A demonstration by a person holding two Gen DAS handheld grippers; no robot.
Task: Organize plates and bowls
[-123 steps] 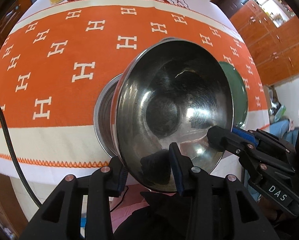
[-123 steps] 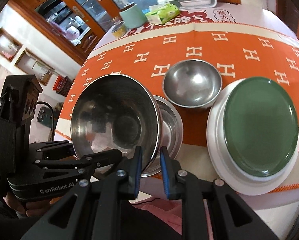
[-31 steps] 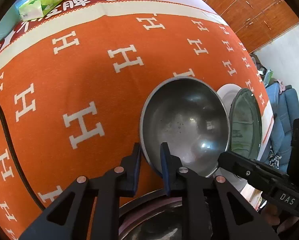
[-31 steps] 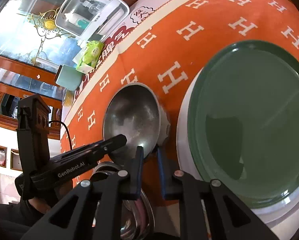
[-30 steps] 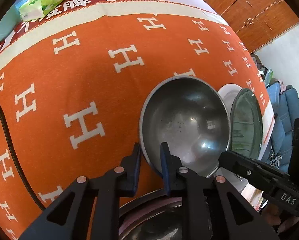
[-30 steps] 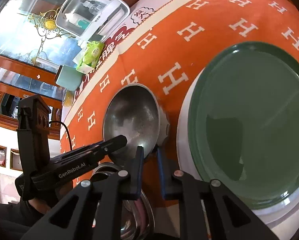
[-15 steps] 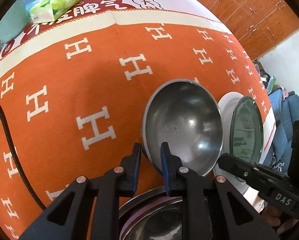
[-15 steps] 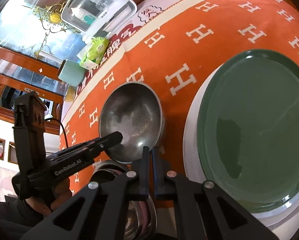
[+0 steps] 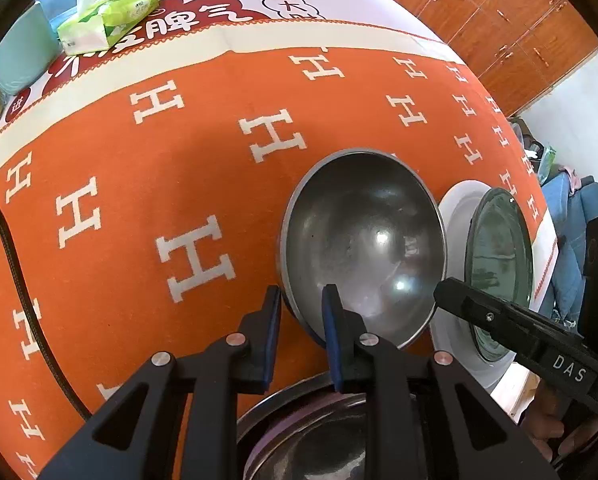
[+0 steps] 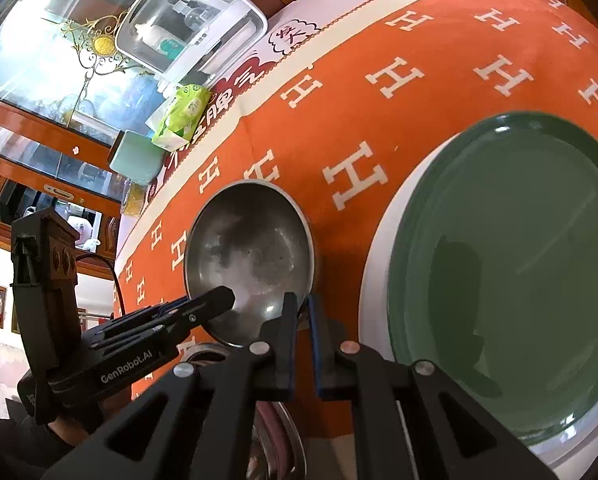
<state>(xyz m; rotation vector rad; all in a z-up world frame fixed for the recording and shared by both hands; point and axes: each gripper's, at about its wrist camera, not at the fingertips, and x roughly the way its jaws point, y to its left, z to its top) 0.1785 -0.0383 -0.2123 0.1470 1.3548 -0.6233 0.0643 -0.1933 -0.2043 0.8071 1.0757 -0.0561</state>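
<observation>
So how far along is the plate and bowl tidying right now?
Plates look done: the dark green round plate sits on the white plate. In hand: the left gripper and right gripper each clamp the near rim of the small round steel bowl, which looks tilted on the orange cloth. Left: nest it into the steel bowls stacked at the table's near edge.

Fingers hide the nested bowls (frame edge crops them).
</observation>
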